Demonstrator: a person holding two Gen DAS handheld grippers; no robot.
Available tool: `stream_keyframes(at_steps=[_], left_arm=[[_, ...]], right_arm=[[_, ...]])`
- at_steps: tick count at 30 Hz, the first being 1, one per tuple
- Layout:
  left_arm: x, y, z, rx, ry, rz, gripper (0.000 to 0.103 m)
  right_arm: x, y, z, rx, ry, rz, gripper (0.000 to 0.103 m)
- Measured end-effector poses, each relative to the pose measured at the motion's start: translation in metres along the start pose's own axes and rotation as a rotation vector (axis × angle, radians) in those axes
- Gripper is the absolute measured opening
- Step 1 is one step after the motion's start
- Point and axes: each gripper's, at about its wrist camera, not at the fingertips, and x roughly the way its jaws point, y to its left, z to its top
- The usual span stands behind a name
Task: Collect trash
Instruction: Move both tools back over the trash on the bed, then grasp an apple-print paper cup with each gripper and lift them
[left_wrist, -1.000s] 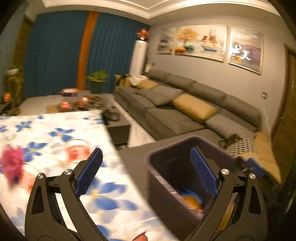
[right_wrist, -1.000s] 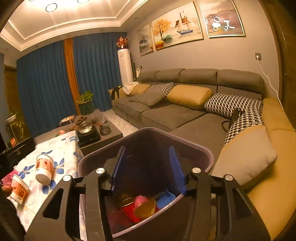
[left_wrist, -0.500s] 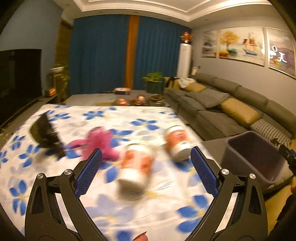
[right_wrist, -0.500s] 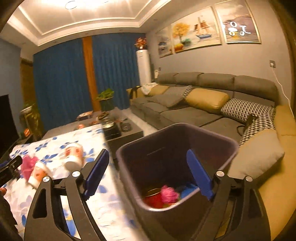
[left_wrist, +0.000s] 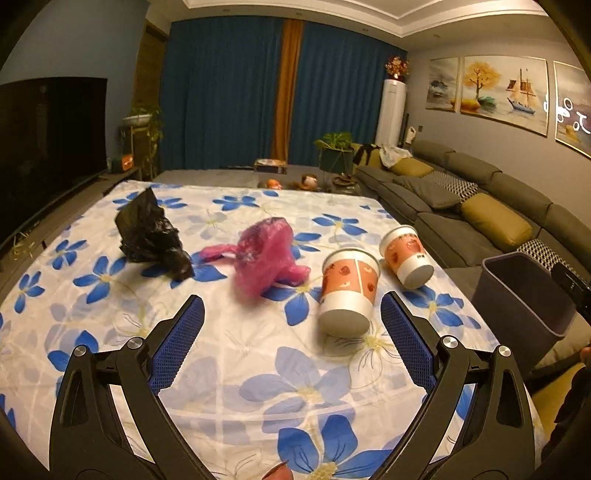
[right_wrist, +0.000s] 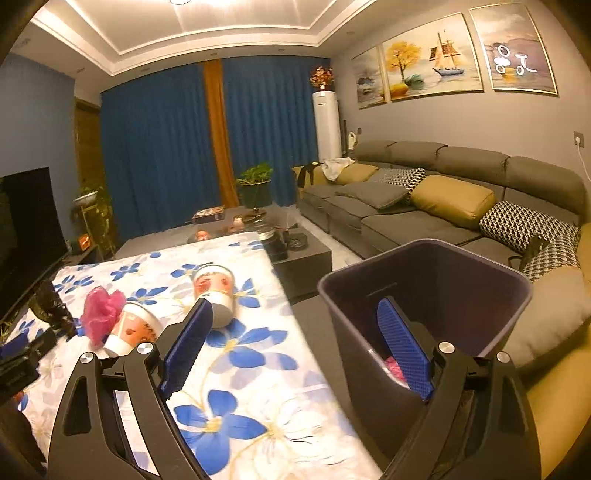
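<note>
On the flowered tablecloth (left_wrist: 236, 354) lie a crumpled black bag (left_wrist: 151, 236), a pink bag (left_wrist: 264, 258) and two tipped paper cups, the near one (left_wrist: 347, 295) and the far one (left_wrist: 406, 256). My left gripper (left_wrist: 291, 332) is open and empty, just short of the near cup and the pink bag. My right gripper (right_wrist: 295, 343) is open and empty, straddling the edge between the table and the dark trash bin (right_wrist: 424, 306), which holds pink trash (right_wrist: 393, 367). The cups (right_wrist: 216, 291) and pink bag (right_wrist: 99, 314) also show in the right wrist view.
The bin (left_wrist: 524, 295) stands off the table's right side by a grey sofa (right_wrist: 424, 199) with cushions. A low dark coffee table (right_wrist: 295, 251) lies beyond. A television (left_wrist: 48, 147) is on the left, curtains and plants at the back.
My left gripper swung from the bin to over the table, facing the trash. My right gripper opened wider and shifted left from inside the bin toward the table edge.
</note>
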Motion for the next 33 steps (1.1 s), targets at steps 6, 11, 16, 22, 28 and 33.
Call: stream_keyframes(at_steps=[6,11,16,22,28,33], left_arm=[[0.02,-0.016,0.003,0.024,0.012,-0.014,0.094],[0.047,-0.031,0.007,0.058,0.046,-0.023,0.094],[0.076,-0.038,0.009,0.077,0.112,-0.033,0.094],[0.102,-0.041,0.01,0.065,0.171,-0.037,0.093],[0.12,-0.044,0.009,0.088,0.209,-0.057,0.079],[0.131,-0.044,0.007,0.105,0.235,-0.084,0.06]], right_arm=[[0.006,0.011,-0.001,-0.016,0.014,0.013,0.088],[0.015,0.015,0.0,-0.028,0.028,0.02,0.088],[0.03,0.019,0.001,-0.054,0.046,0.029,0.088],[0.054,0.026,0.005,-0.067,0.068,0.046,0.088],[0.085,0.038,0.012,-0.088,0.092,0.068,0.088],[0.115,0.054,0.015,-0.102,0.115,0.093,0.088]])
